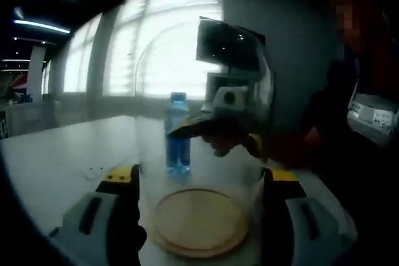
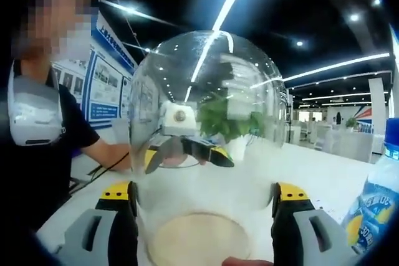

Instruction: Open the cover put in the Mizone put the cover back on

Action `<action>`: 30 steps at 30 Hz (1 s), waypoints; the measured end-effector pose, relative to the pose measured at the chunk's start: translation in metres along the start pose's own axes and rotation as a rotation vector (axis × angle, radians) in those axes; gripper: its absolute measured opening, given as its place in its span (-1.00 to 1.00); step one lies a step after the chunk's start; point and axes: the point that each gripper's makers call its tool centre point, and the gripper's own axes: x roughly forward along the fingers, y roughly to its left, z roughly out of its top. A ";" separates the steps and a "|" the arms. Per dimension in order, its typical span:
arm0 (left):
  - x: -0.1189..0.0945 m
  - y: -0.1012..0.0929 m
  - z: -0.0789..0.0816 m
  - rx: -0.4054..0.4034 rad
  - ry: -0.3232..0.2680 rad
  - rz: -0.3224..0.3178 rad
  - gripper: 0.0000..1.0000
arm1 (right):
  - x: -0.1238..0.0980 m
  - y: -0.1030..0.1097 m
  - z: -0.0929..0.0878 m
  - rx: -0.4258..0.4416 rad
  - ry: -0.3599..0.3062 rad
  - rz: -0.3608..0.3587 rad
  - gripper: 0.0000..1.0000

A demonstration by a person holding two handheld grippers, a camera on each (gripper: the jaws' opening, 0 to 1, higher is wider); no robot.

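Left gripper (image 1: 199,182): jaws spread wide, one on each side of the dome's lower wall; whether they touch the glass cannot be told. Through the dome it also appears in the right gripper view (image 2: 187,151), black and yellow.
Right gripper (image 2: 202,200): jaws likewise wide apart, flanking the dome at its lower wall; contact cannot be told. In the left gripper view it shows beyond the glass (image 1: 215,132).
Dome (image 2: 206,123): clear glass cover, upright, between the two grippers, above the base.
Base (image 1: 201,221): round wooden disc lying flat on the table, under the dome.
Bottle (image 1: 177,132): blue Mizone, capped, standing upright on the table behind the dome, outside it; at the right edge of the right gripper view (image 2: 377,204) it stands beside the dome.
Table (image 1: 62,160): white.
Person (image 2: 37,116): dark top, standing at the table.
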 end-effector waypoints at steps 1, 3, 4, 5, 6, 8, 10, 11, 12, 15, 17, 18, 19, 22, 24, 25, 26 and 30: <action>0.000 0.000 0.000 0.003 0.001 0.001 0.39 | 0.000 0.000 0.000 0.002 -0.003 0.001 0.67; 0.001 0.001 0.000 0.007 0.002 0.003 0.39 | 0.001 0.000 0.000 0.006 -0.007 0.002 0.67; 0.001 0.001 0.000 0.008 0.001 0.004 0.39 | 0.001 0.000 0.000 0.007 -0.009 0.003 0.68; 0.001 0.001 0.000 0.008 0.001 0.004 0.39 | 0.001 0.000 0.001 0.007 -0.010 0.003 0.68; 0.001 0.001 0.000 0.008 0.001 0.004 0.39 | 0.001 0.000 0.001 0.007 -0.010 0.003 0.68; 0.002 0.001 0.000 0.009 -0.001 0.005 0.40 | 0.002 0.000 0.001 0.008 -0.012 0.003 0.69; 0.003 0.001 0.000 0.012 -0.004 0.007 0.40 | 0.002 0.000 0.001 0.009 -0.018 0.006 0.69; 0.003 0.001 0.000 0.014 -0.006 0.007 0.40 | 0.002 0.001 0.001 0.010 -0.022 0.007 0.69; 0.003 0.001 0.000 0.022 -0.007 0.006 0.39 | 0.002 0.001 0.001 0.008 -0.025 0.007 0.69; 0.004 0.001 0.000 0.029 -0.005 0.006 0.37 | 0.002 0.001 0.002 0.007 -0.028 0.007 0.68; 0.005 0.001 0.000 0.030 0.000 0.008 0.36 | 0.002 0.001 0.002 0.007 -0.033 0.008 0.68; 0.005 0.001 0.000 0.030 0.003 0.008 0.36 | 0.002 0.001 0.002 0.007 -0.033 0.009 0.68; 0.005 0.000 0.000 0.028 0.003 0.008 0.36 | 0.002 0.001 0.002 0.007 -0.033 0.009 0.68; 0.005 0.000 0.000 0.025 0.003 0.009 0.36 | 0.002 0.001 0.002 0.008 -0.034 0.011 0.68; 0.005 0.000 0.000 0.024 0.001 0.010 0.37 | 0.002 0.001 0.002 0.010 -0.032 0.012 0.68; 0.005 0.000 0.000 0.025 0.001 0.010 0.36 | 0.002 0.001 0.002 0.011 -0.031 0.013 0.68; 0.005 0.000 0.001 0.026 0.003 0.010 0.36 | 0.002 0.000 0.002 0.012 -0.031 0.013 0.67; 0.005 0.000 0.001 0.020 -0.002 0.008 0.38 | 0.003 0.001 0.002 0.009 -0.022 0.012 0.68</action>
